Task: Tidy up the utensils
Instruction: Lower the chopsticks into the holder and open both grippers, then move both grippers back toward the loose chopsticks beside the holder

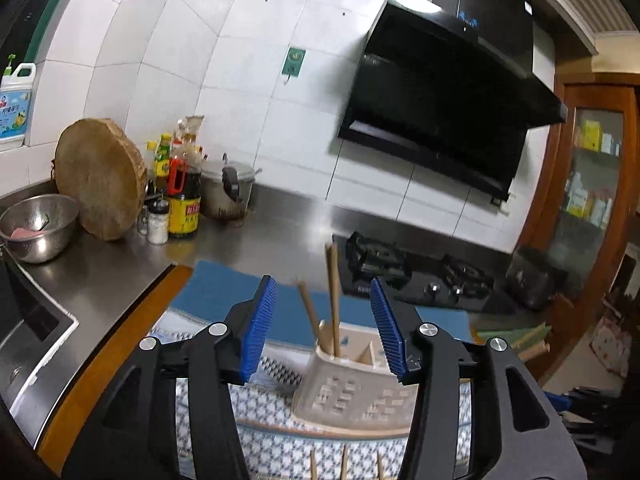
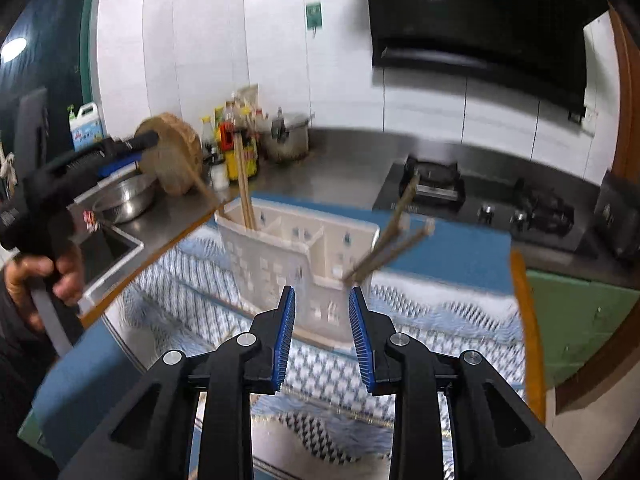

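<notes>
Right wrist view: both hand-held grippers, right and left, empty, jaws apart; leaning chopsticks could tip light holder.

A pale perforated utensil caddy is standing upright just ahead of the right hand-held gripper, wooden chopsticks leaning in its far-left compartment, another blurred pair tilting at its right end.
</notes>
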`<state>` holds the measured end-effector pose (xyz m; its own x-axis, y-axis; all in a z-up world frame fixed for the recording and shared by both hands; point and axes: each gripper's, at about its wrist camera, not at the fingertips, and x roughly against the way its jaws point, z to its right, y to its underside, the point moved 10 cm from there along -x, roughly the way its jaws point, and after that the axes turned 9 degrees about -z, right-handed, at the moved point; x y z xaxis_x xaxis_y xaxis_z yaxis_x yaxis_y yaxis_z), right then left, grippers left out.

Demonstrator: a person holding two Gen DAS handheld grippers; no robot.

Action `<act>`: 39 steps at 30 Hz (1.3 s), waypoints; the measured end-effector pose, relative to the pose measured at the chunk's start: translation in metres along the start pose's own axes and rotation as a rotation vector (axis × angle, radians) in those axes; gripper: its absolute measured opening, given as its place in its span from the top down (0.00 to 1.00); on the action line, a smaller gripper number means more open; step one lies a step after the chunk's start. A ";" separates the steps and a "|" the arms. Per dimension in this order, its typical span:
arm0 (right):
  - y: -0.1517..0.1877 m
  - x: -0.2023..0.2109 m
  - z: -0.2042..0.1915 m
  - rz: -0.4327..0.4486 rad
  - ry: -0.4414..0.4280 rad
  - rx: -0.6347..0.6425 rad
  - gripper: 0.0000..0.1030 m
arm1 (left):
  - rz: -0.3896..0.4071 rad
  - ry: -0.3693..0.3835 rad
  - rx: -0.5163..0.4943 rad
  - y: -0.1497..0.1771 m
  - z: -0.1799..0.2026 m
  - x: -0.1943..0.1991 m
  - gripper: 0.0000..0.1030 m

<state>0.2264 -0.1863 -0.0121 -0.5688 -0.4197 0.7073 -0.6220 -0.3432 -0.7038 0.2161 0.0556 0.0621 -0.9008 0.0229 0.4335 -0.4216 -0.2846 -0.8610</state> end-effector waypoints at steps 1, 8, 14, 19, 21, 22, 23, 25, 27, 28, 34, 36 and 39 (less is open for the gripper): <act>0.006 -0.008 -0.002 -0.020 -0.009 0.003 0.73 | -0.010 -0.003 0.002 0.004 -0.002 0.000 0.50; 0.033 -0.058 -0.009 -0.132 -0.042 0.041 0.66 | -0.070 -0.049 0.006 0.032 -0.025 0.005 0.44; 0.045 -0.092 -0.004 -0.187 -0.062 0.054 0.59 | -0.151 -0.107 -0.007 0.060 -0.050 -0.001 0.43; 0.052 -0.111 -0.001 -0.209 -0.061 0.055 0.56 | -0.223 -0.143 -0.002 0.086 -0.069 -0.011 0.43; 0.054 -0.117 0.003 -0.217 -0.066 0.049 0.55 | -0.239 -0.150 0.004 0.091 -0.074 -0.013 0.43; 0.055 -0.120 0.004 -0.221 -0.070 0.046 0.55 | -0.241 -0.152 0.006 0.092 -0.075 -0.013 0.43; 0.056 -0.122 0.005 -0.222 -0.072 0.045 0.55 | -0.243 -0.154 0.007 0.093 -0.076 -0.013 0.43; 0.055 -0.127 0.006 -0.226 -0.082 0.040 0.54 | -0.244 -0.157 0.009 0.095 -0.078 -0.013 0.43; 0.055 -0.132 0.007 -0.227 -0.093 0.026 0.53 | -0.249 -0.159 0.012 0.098 -0.079 -0.013 0.43; 0.054 -0.134 0.007 -0.229 -0.107 0.015 0.53 | -0.253 -0.160 0.014 0.099 -0.079 -0.014 0.43; 0.053 -0.149 0.005 -0.247 -0.147 -0.011 0.52 | -0.269 -0.170 0.024 0.107 -0.084 -0.018 0.43; 0.053 -0.154 0.003 -0.252 -0.153 -0.013 0.52 | -0.274 -0.173 0.029 0.109 -0.087 -0.019 0.43; 0.052 -0.159 -0.001 -0.255 -0.162 -0.009 0.52 | -0.281 -0.177 0.039 0.112 -0.090 -0.021 0.43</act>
<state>0.2836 -0.1373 -0.1611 -0.3008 -0.4502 0.8407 -0.7390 -0.4473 -0.5039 0.1783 0.1101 -0.0674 -0.7161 -0.0606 0.6953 -0.6439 -0.3270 -0.6917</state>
